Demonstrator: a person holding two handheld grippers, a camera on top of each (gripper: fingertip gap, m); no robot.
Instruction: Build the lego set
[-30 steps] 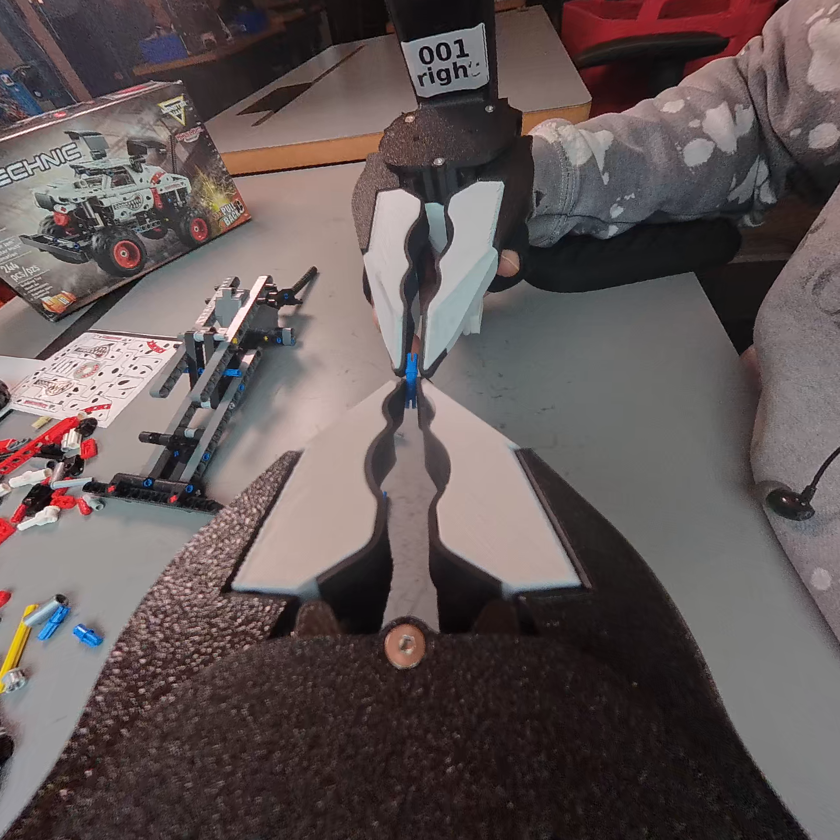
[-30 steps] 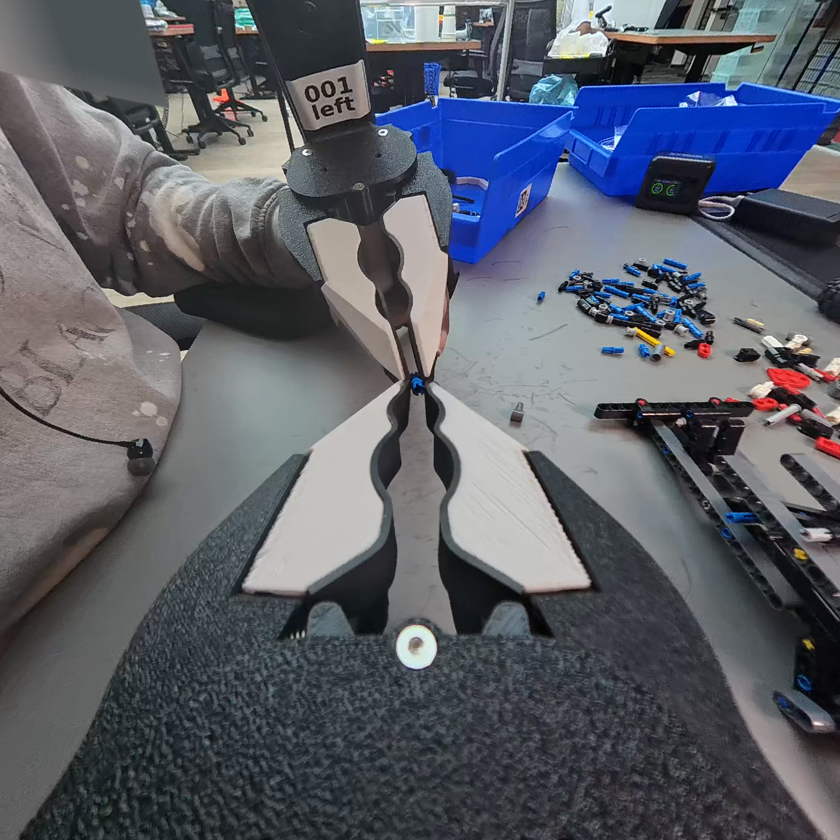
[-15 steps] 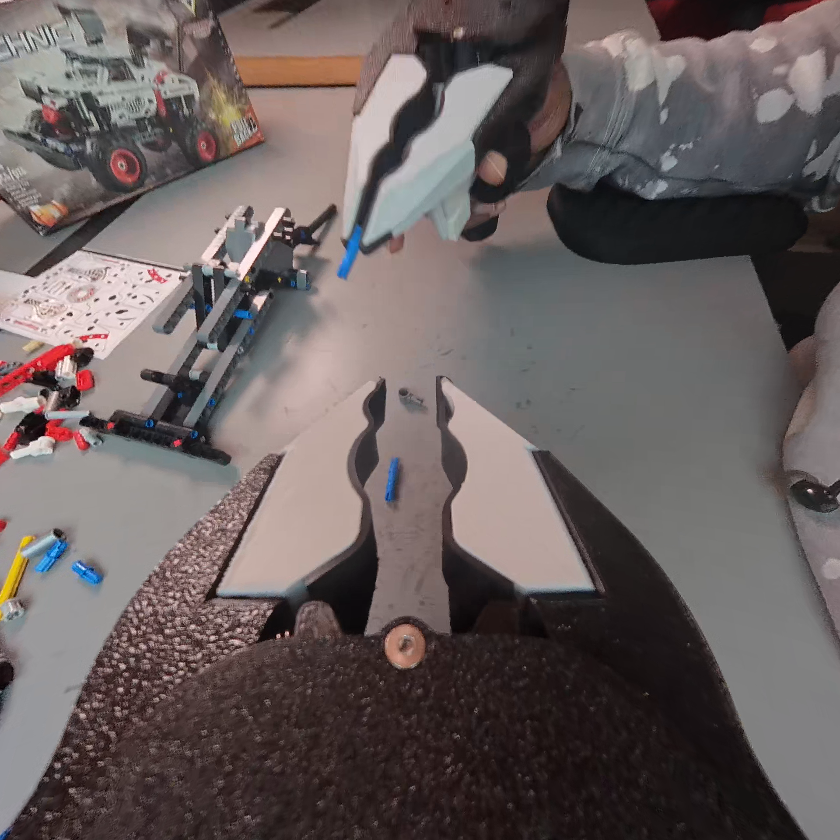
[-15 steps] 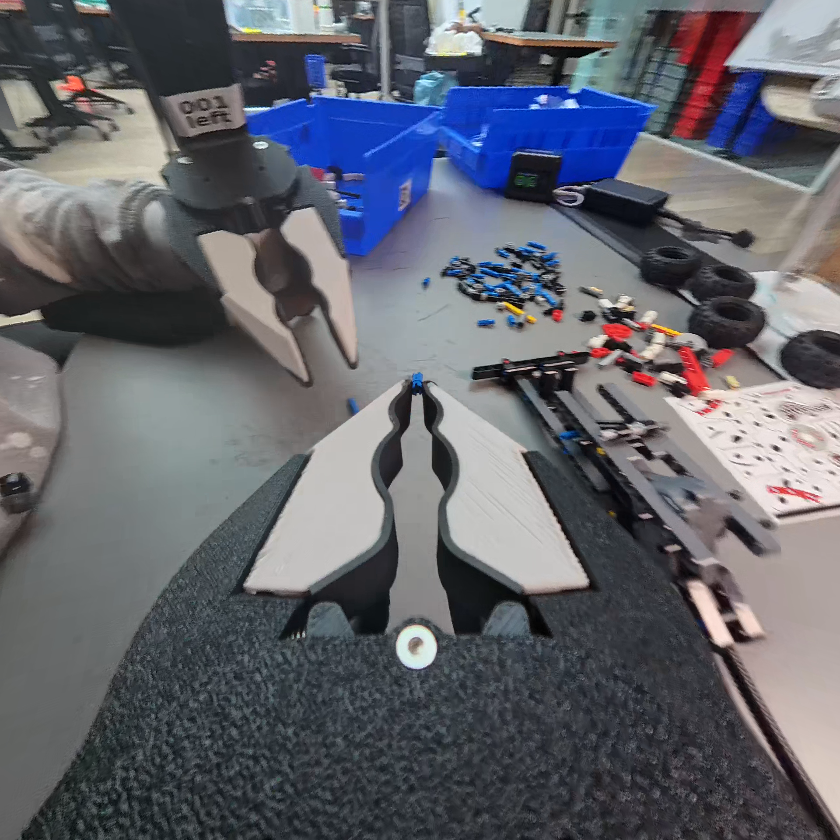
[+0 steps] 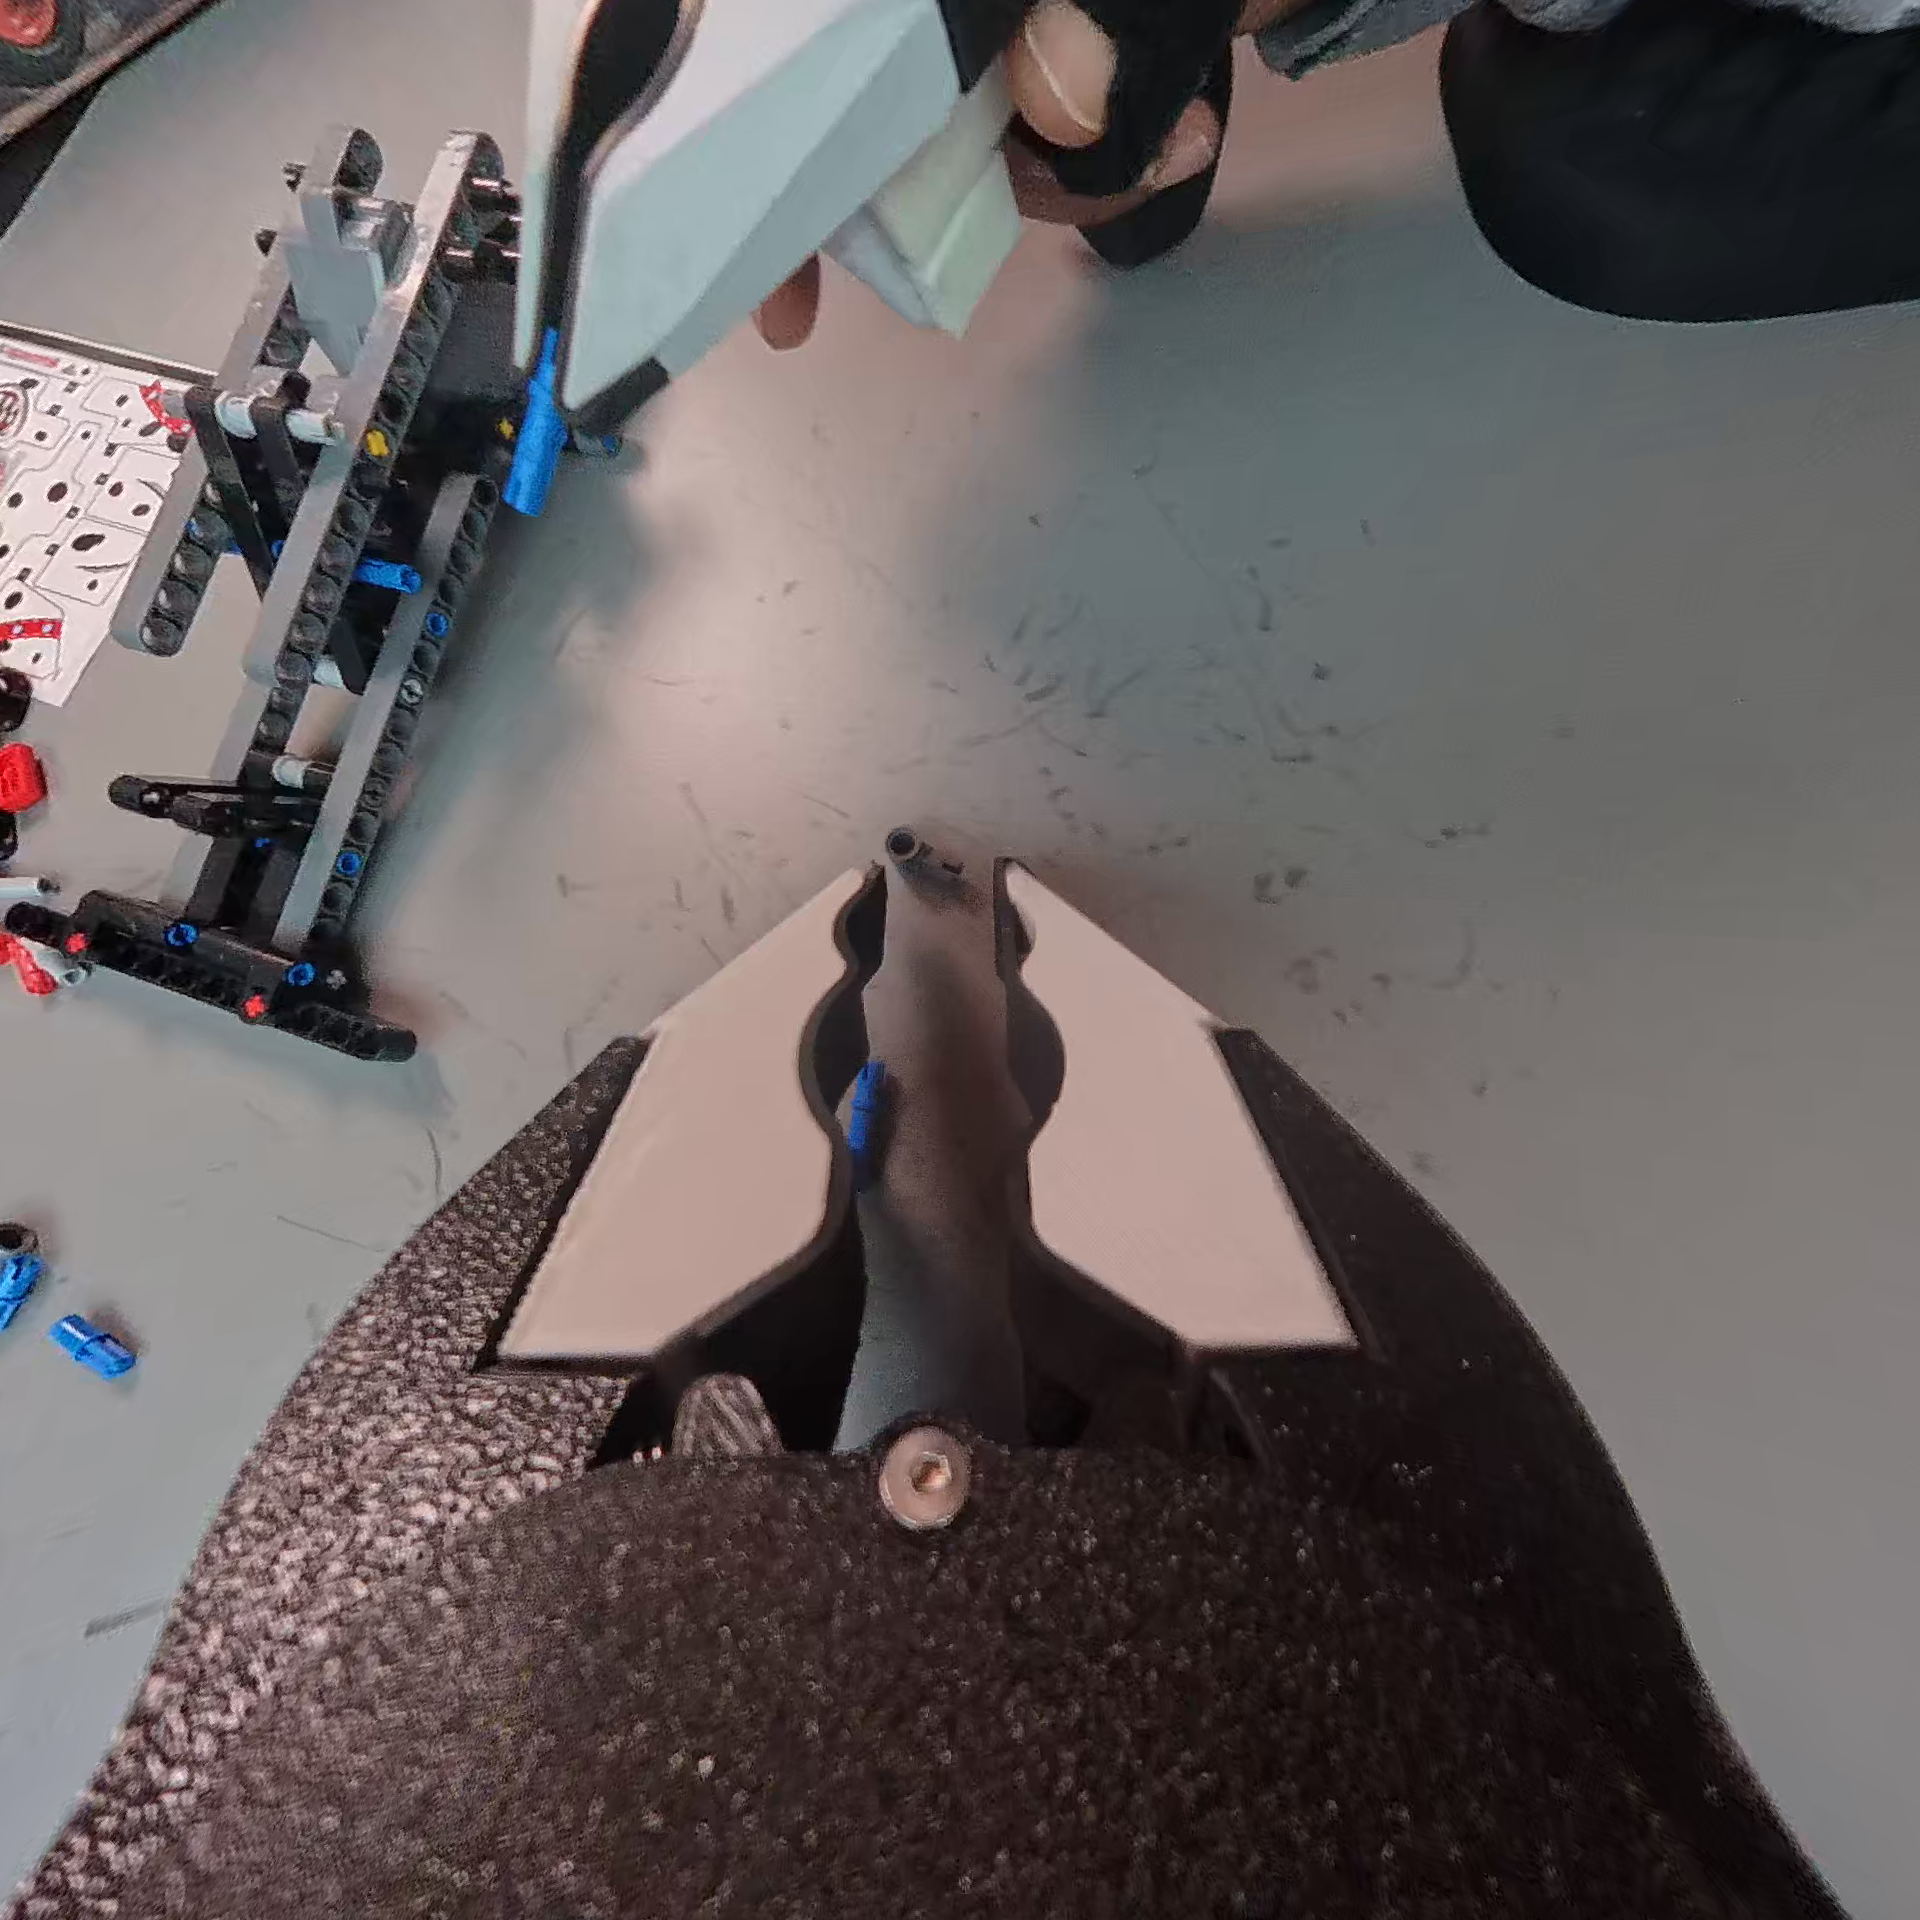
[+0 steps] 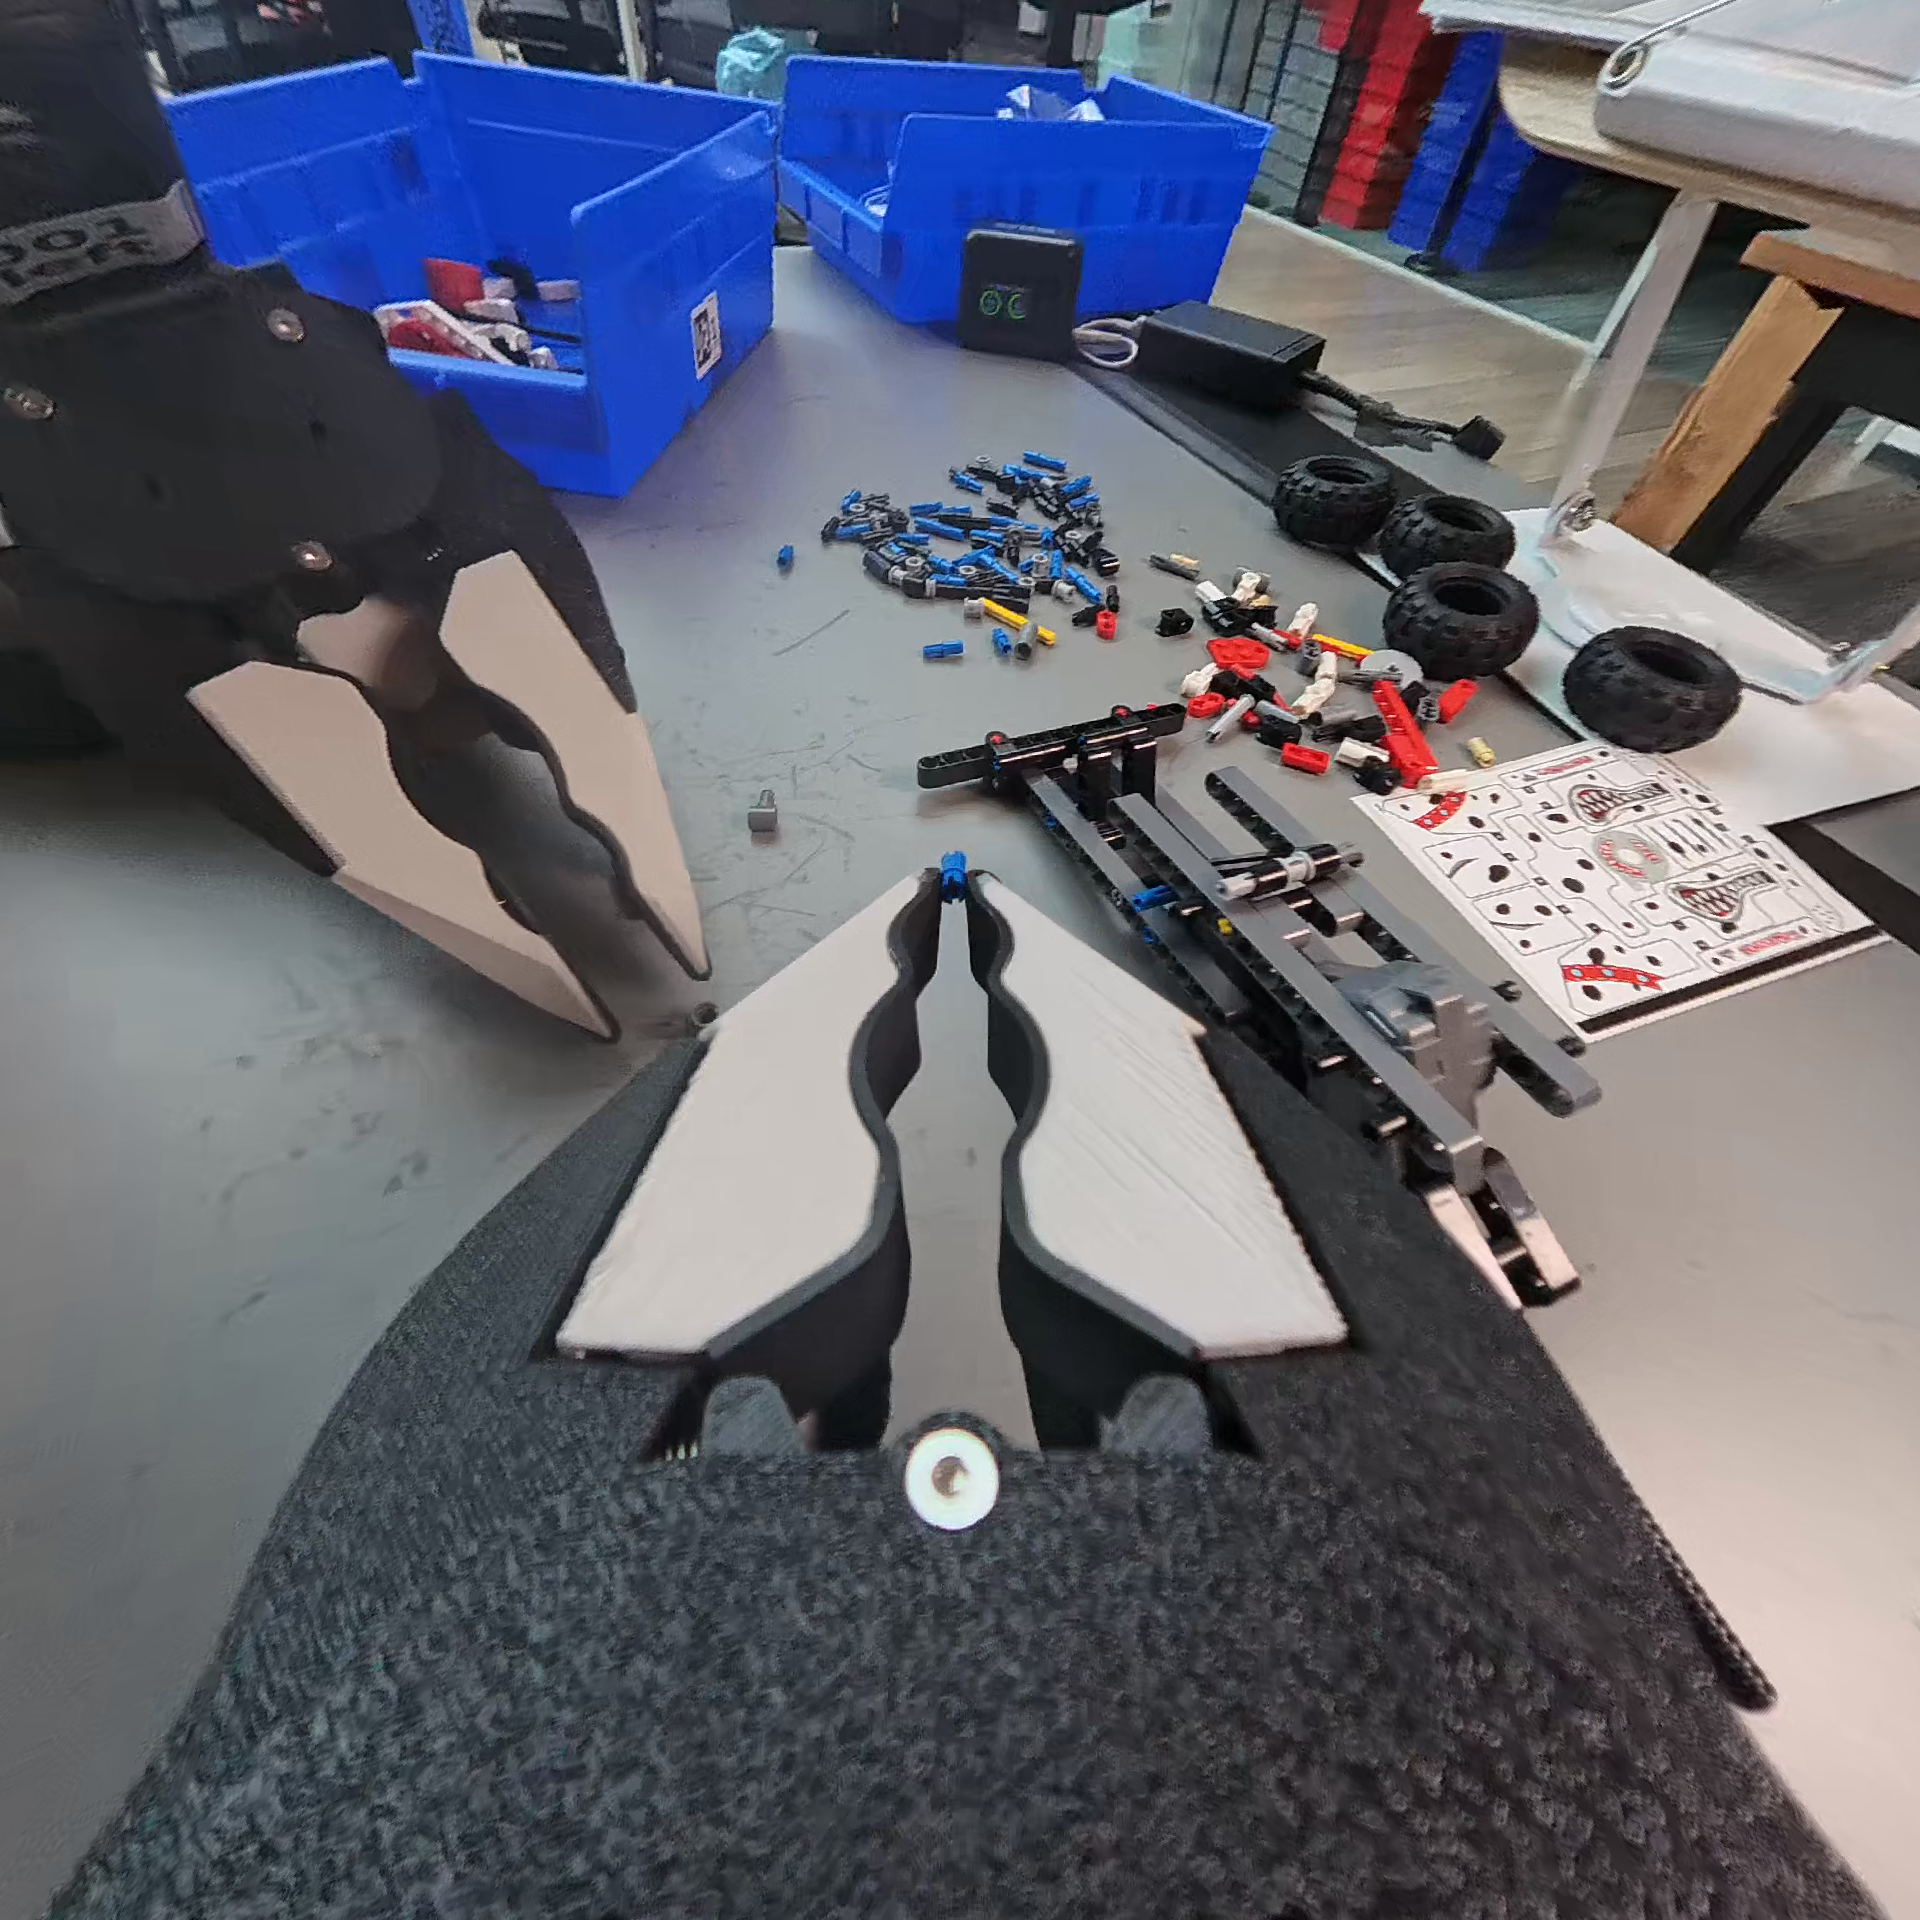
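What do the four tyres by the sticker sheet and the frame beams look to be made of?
The tyres look like matte black rubber, going by their knobbly tread and dull surface. The frame, grey and black beams with rows of holes, looks like hard moulded plastic with a slight sheen. The sticker sheet appears to be printed paper or film; I cannot tell which.

The left wrist view looks steeply down along its own left gripper (image 5: 935, 868) at the grey table (image 5: 1351, 675), close to the surface. The right wrist view sits higher and looks forward across the table toward the blue bins (image 6: 665, 260) at the top of the frame. Both views share the lego frame (image 5: 332, 582) (image 6: 1288, 935) — upper left in one, right of centre in the other — and the sticker sheet (image 5: 73, 488) (image 6: 1610, 883).
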